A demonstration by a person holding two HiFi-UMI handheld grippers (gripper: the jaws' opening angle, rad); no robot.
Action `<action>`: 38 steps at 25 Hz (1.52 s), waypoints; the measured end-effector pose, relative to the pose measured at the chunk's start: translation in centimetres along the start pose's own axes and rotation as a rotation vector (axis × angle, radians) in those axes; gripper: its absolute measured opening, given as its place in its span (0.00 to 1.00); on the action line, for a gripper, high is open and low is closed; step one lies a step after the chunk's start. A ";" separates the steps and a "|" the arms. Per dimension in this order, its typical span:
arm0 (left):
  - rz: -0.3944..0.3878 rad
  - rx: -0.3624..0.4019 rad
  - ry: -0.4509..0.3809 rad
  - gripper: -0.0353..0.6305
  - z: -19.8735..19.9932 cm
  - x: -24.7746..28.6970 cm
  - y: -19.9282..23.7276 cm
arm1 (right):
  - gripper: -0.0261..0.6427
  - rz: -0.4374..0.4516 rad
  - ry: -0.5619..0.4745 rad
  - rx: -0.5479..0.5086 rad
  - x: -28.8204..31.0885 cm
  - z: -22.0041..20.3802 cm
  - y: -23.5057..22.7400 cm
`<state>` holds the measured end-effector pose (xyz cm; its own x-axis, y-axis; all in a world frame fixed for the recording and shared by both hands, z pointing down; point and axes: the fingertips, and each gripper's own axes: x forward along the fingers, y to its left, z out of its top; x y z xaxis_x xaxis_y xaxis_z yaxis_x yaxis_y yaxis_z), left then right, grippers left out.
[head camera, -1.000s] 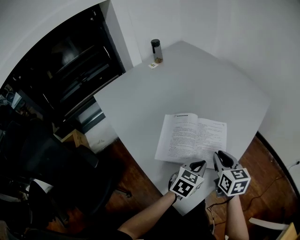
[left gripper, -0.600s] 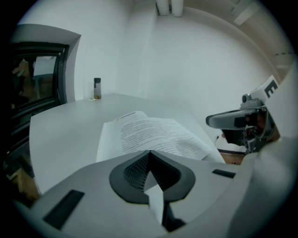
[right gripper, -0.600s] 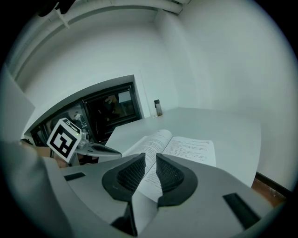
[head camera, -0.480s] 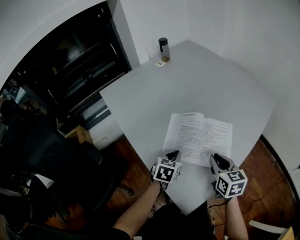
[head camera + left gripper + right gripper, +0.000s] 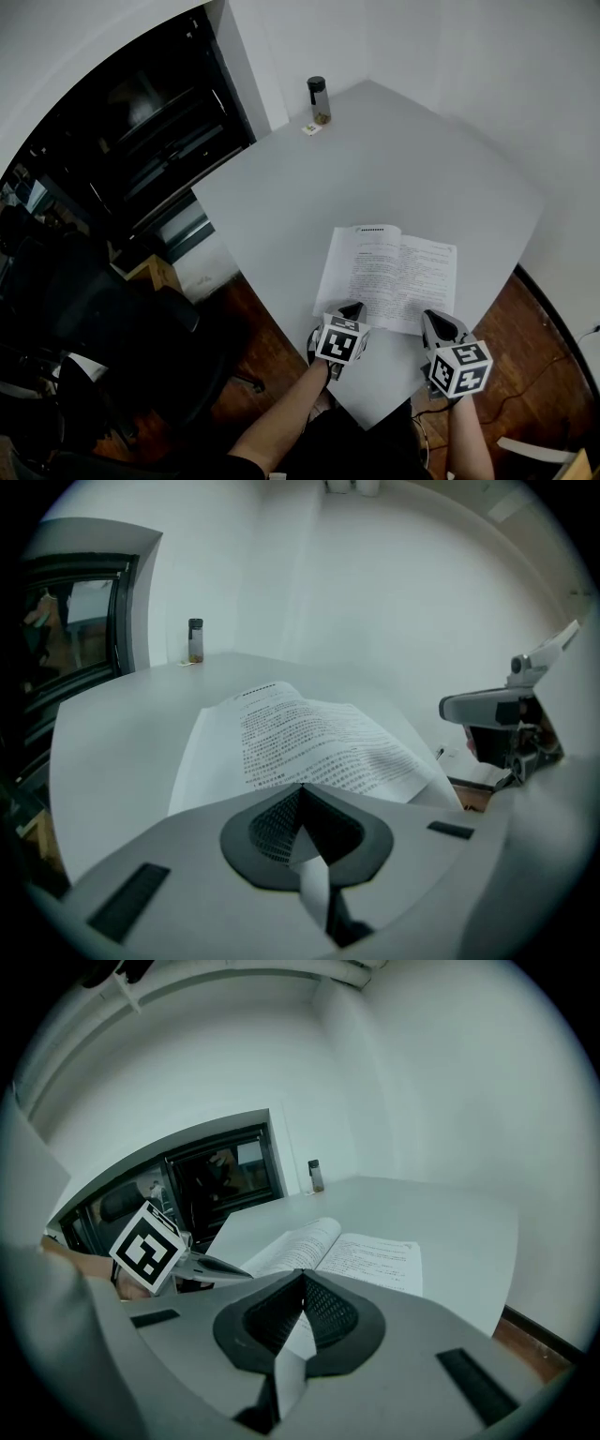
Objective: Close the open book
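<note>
The open book (image 5: 389, 277) lies flat on the grey table (image 5: 375, 159), printed pages up, near the table's front corner. My left gripper (image 5: 352, 308) is shut, its tips at the book's near-left edge. In the left gripper view the book (image 5: 300, 738) spreads just beyond the closed left gripper (image 5: 300, 787). My right gripper (image 5: 433, 319) is shut at the book's near-right edge. In the right gripper view its closed tips (image 5: 302, 1274) sit in front of the book (image 5: 361, 1252). Whether a page is pinched cannot be made out.
A dark-capped bottle (image 5: 319, 100) and a small card (image 5: 307, 129) stand at the table's far corner. White walls close in behind and to the right. Dark shelving (image 5: 141, 141) and a black chair (image 5: 112, 337) are on the left, past the table edge, over wooden floor (image 5: 272, 347).
My left gripper has moved left along the book's near edge, away from the right gripper, and a little lower. The right gripper has stayed in place. The book has not moved.
</note>
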<state>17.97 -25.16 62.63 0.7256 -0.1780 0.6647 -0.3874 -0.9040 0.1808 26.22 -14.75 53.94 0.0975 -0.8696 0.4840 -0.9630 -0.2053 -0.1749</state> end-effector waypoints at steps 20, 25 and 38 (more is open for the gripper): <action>-0.209 0.168 -0.026 0.06 5.5 3.1 -11.6 | 0.05 -0.101 -0.026 0.054 -3.4 -0.3 -4.3; -0.248 0.214 -0.059 0.06 6.9 2.6 -14.1 | 0.05 -0.141 -0.043 0.073 -4.6 -0.2 -6.3; -0.188 0.157 -0.156 0.06 8.5 -2.2 -10.4 | 0.05 -0.001 -0.048 -0.012 -1.2 1.9 -1.6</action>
<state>25.20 -18.66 53.15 0.8598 -0.0487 0.5082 -0.1541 -0.9738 0.1674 28.15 -14.20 51.97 0.1098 -0.8902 0.4422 -0.9659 -0.2006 -0.1639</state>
